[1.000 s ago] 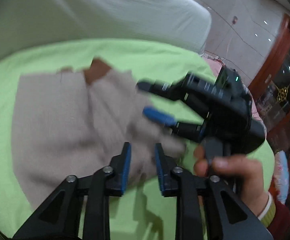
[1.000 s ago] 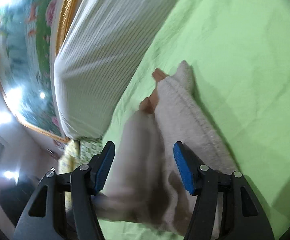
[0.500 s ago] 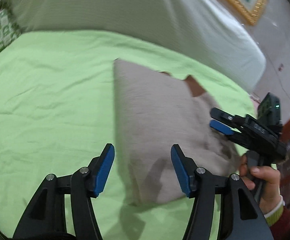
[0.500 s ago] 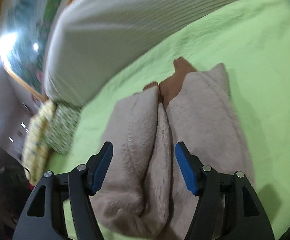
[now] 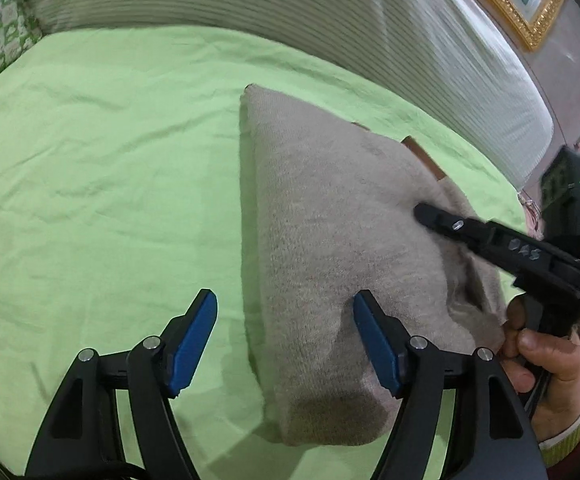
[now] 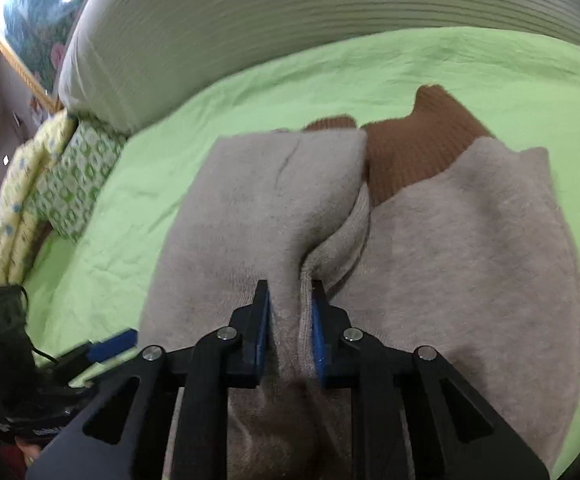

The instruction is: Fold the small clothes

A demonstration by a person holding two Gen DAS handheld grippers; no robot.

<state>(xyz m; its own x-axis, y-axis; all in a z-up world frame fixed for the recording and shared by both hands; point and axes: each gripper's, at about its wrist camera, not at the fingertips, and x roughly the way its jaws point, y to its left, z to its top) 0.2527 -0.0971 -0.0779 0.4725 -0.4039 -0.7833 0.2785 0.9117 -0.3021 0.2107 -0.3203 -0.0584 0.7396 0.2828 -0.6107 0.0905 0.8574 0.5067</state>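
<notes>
A small beige fleece garment (image 5: 330, 248) with a brown ribbed collar (image 6: 414, 152) lies partly folded on the green sheet (image 5: 102, 184). My left gripper (image 5: 286, 340) is open above the garment's left folded edge, holding nothing. My right gripper (image 6: 290, 320) is shut on a ridge of the beige garment (image 6: 250, 216) where two folded sides meet. In the left wrist view the right gripper (image 5: 430, 216) reaches in from the right onto the cloth, held by a hand (image 5: 546, 364).
A white ribbed bolster (image 5: 290, 4) runs along the far edge of the bed. Patterned green and yellow pillows (image 6: 50, 192) lie at the left. A gilt picture frame (image 5: 506, 4) hangs on the wall behind.
My right gripper has closed from wide open onto the garment's middle ridge. My left gripper opened a second ago and has since moved closer over the garment's left edge.
</notes>
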